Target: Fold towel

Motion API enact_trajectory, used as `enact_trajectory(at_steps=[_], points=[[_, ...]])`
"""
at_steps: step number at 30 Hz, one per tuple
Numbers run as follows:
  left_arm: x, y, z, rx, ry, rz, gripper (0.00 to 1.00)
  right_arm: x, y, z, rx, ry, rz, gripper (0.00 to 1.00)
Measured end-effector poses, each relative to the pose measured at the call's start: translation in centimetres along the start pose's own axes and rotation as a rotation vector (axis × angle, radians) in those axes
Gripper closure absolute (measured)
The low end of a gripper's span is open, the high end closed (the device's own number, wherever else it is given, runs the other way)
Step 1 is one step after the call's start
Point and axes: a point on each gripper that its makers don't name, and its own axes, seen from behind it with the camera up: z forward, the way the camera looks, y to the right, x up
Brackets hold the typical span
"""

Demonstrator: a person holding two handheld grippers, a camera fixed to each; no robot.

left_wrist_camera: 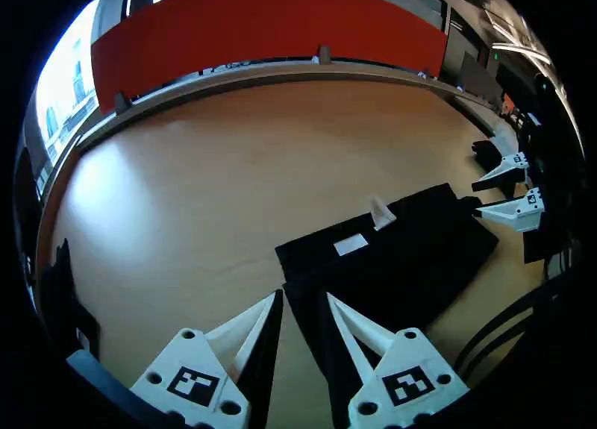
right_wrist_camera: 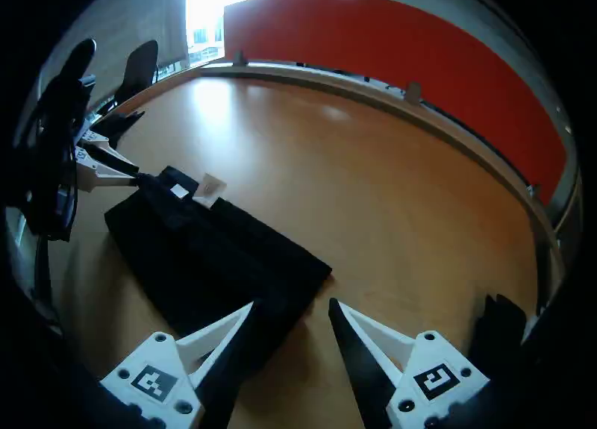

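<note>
A black towel (left_wrist_camera: 403,257) lies folded into a long strip on the wooden table (left_wrist_camera: 224,168), with a white label (left_wrist_camera: 351,244) and a small white tag (left_wrist_camera: 382,211) on it. My left gripper (left_wrist_camera: 302,293) is open, and the towel's near corner lies between its fingertips. In the left gripper view, my right gripper (left_wrist_camera: 476,200) stands open at the towel's far end, its fingertips at the corner. In the right gripper view, the towel (right_wrist_camera: 216,257) reaches up to my open right gripper (right_wrist_camera: 291,304), whose left finger is over the cloth. My left gripper (right_wrist_camera: 136,177) sits at the far corner by the label (right_wrist_camera: 179,192).
A red partition (left_wrist_camera: 269,26) runs along the table's far edge (right_wrist_camera: 388,41). Black chairs (right_wrist_camera: 138,67) stand by the window. Dark cables (left_wrist_camera: 507,317) hang at the right. Bare wood (right_wrist_camera: 388,198) spreads beyond the towel.
</note>
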Motion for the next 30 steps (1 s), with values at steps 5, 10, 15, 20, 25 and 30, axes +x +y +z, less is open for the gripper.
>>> enact_trajectory(at_steps=[5,10,15,20,25,30], points=[[0.1,-0.3,0.3,0.011,-0.003,0.005,0.64,0.3,0.5,0.1,-0.016,0.004,0.003,0.23],[0.5,-0.5,0.4,0.02,-0.001,0.01,0.6,0.6,0.9,0.1,-0.028,0.011,0.007,0.19],[1.0,-0.9,0.5,0.031,0.0,0.014,0.59,1.0,1.6,0.3,-0.049,0.018,0.013,0.11],[1.3,-1.2,0.6,0.041,0.002,0.013,0.47,1.5,2.2,0.3,-0.067,0.026,0.017,0.05],[1.8,-1.5,0.4,0.046,0.009,0.011,0.34,2.2,2.8,0.2,-0.085,0.037,0.013,0.01],[2.1,-1.7,0.3,0.053,0.015,0.011,0.29,2.8,3.2,0.1,-0.093,0.049,0.01,0.0]])
